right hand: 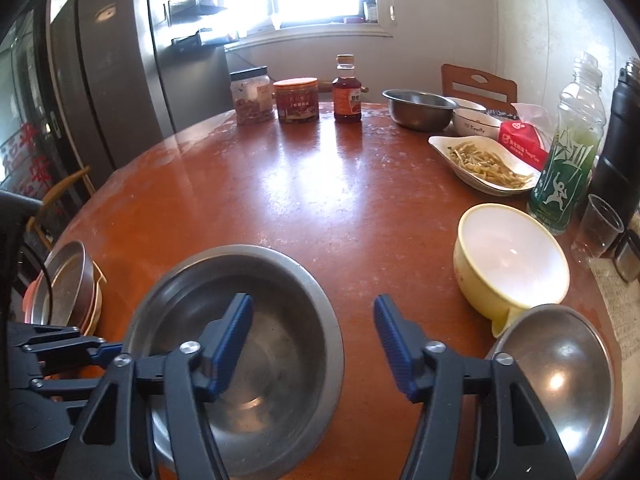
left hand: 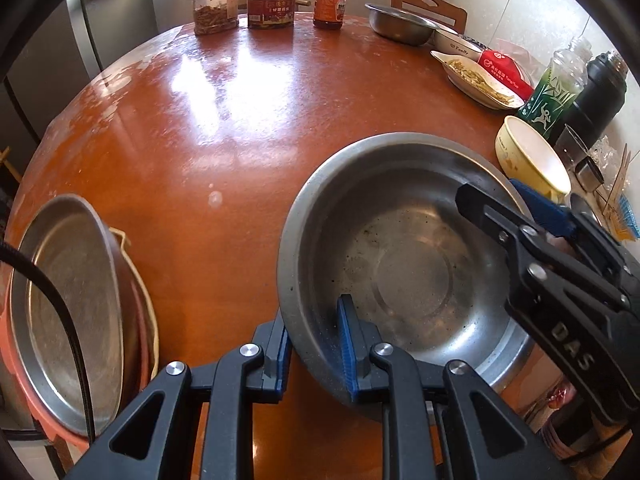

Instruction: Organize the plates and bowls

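A large steel bowl point(left hand: 408, 256) hangs over the near part of the round red-brown table point(left hand: 224, 128). My left gripper point(left hand: 314, 344) is shut on its near rim, one blue pad inside and one outside. My right gripper point(right hand: 314, 340) is open and straddles the bowl's point(right hand: 280, 360) right rim; its left pad is inside, its right pad outside, neither pressing. The left wrist view shows the right gripper point(left hand: 504, 200) at the bowl's far right edge. A steel plate point(left hand: 68, 308) tops a stack of plates at the table's left edge.
A yellow bowl point(right hand: 512, 256) and another steel bowl point(right hand: 560, 372) sit close on the right. Behind them stand a green bottle point(right hand: 568, 160), a black flask point(right hand: 620, 148) and a plastic cup point(right hand: 600, 228). At the back are a food plate point(right hand: 484, 164), a small steel bowl point(right hand: 418, 108), a white bowl point(right hand: 476, 122) and jars point(right hand: 296, 100).
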Action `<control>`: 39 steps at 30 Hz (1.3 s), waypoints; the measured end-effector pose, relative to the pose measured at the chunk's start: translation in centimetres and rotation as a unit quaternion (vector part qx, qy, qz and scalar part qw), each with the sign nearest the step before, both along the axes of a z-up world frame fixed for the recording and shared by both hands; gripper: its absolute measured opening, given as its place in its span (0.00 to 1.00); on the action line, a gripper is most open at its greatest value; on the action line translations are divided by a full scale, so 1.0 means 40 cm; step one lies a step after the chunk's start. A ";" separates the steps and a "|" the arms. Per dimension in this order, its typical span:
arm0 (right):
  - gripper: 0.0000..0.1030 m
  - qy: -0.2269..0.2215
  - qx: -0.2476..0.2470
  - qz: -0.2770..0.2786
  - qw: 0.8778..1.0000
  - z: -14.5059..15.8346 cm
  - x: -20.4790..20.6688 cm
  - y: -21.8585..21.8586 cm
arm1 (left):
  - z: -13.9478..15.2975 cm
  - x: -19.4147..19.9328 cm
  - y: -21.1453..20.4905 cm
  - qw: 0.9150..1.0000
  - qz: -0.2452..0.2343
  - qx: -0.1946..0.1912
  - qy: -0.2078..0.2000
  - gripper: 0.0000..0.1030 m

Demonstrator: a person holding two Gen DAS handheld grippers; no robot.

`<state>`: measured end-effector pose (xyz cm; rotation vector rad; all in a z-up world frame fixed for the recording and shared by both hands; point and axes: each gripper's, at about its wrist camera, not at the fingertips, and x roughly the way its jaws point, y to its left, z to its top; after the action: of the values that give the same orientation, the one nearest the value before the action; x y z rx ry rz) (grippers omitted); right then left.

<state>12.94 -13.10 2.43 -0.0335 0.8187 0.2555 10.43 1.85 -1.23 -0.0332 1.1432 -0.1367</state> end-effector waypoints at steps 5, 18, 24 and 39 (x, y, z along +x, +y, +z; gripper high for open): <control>0.29 0.018 0.010 0.023 1.000 -0.029 -0.021 0.019 | -0.002 -0.038 0.023 1.000 0.003 -0.003 -0.007 0.21; 0.24 0.021 0.012 0.038 0.999 -0.023 -0.147 -0.002 | -0.001 -0.132 0.012 1.000 -0.008 -0.009 -0.018 0.21; 0.24 0.011 0.006 0.020 1.000 -0.026 -0.187 -0.036 | 0.011 -0.141 -0.024 0.999 -0.014 -0.006 -0.034 0.21; 0.24 0.024 0.024 0.010 0.999 -0.057 -0.193 -0.078 | -0.009 -0.117 -0.070 0.999 -0.008 -0.005 -0.043 0.21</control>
<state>5.21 -16.23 0.16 0.0101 0.8593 0.2949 5.75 -0.95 -1.58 -0.0267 1.0579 -0.1565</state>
